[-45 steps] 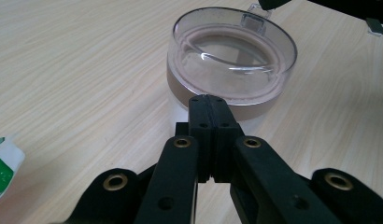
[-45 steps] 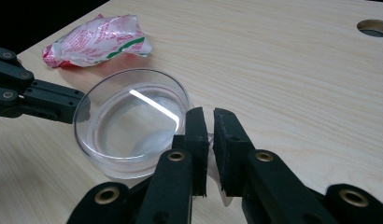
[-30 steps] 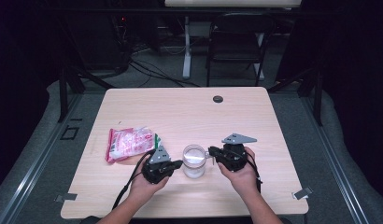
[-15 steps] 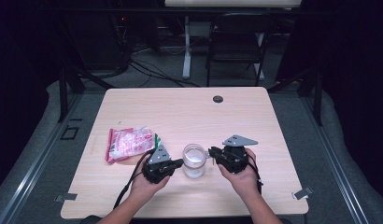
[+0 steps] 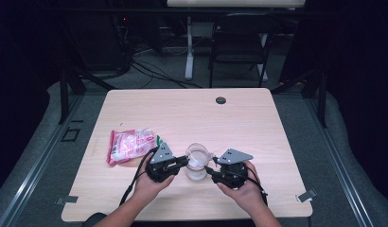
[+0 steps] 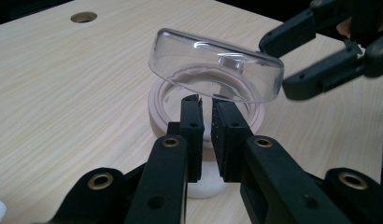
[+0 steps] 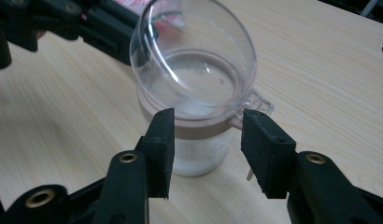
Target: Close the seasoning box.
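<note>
Left gripper nearly closed at the small jar's pinkish rim, right gripper jaws just opened off it, near table edge; light, slick, brittle hinged clear lid, so grip the collar.

Both forearms come in from the near edge of the table, each hand wrapped around a black gripper, the two pointing inward toward each other. The left gripper sits with its jaws drawn almost together, only a narrow gap between the ribbed pads, having just eased open slightly. The right gripper has just been opening and now stands with its jaws well apart, the pads pressing on nothing, the right hand curled under its body
</note>
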Demonstrator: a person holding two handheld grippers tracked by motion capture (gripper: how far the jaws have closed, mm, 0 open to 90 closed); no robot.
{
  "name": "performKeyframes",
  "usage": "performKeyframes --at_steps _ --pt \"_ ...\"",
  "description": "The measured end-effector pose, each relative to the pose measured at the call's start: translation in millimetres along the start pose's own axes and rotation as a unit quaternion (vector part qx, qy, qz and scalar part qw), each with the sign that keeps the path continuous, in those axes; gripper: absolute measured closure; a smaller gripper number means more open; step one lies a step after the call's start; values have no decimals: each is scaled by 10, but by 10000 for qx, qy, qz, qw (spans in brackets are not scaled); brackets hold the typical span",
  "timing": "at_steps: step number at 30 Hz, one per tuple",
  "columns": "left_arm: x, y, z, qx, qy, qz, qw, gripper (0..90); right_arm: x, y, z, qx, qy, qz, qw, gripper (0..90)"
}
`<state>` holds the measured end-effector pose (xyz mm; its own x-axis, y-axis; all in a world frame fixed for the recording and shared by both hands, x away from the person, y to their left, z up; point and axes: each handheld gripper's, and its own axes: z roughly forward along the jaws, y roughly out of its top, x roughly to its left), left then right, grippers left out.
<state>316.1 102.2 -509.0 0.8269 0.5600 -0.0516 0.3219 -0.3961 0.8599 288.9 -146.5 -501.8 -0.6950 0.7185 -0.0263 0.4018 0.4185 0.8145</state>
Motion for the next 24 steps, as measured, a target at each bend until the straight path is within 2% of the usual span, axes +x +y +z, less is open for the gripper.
performKeyframes --at_steps 4,9,12,14,16,19,24 --pt "-10 8 6 -51 73 31 10000 784 48 -17 50 58 -108 -172 9998 533" --pt "-3 -2 20 -105 205 26 9997 681 79 -1 75 -17 -210 -220 9995 535" --pt "8 -14 38 -94 271 1 9996 622 96 1 84 -36 -252 -260 9993 534" --pt "44 -38 81 -5 392 -45 9992 583 103 -1 88 -13 -275 -297 9992 533" --pt "67 -53 107 -20 470 -130 9988 542 106 -3 88 -18 -282 -298 9992 533" --pt "81 -54 129 -22 423 -219 9989 541 103 -3 87 -16 -275 -291 9992 531" --pt "77 -58 137 -28 422 -175 9990 545 96 -4 92 -38 -259 -251 9993 530"
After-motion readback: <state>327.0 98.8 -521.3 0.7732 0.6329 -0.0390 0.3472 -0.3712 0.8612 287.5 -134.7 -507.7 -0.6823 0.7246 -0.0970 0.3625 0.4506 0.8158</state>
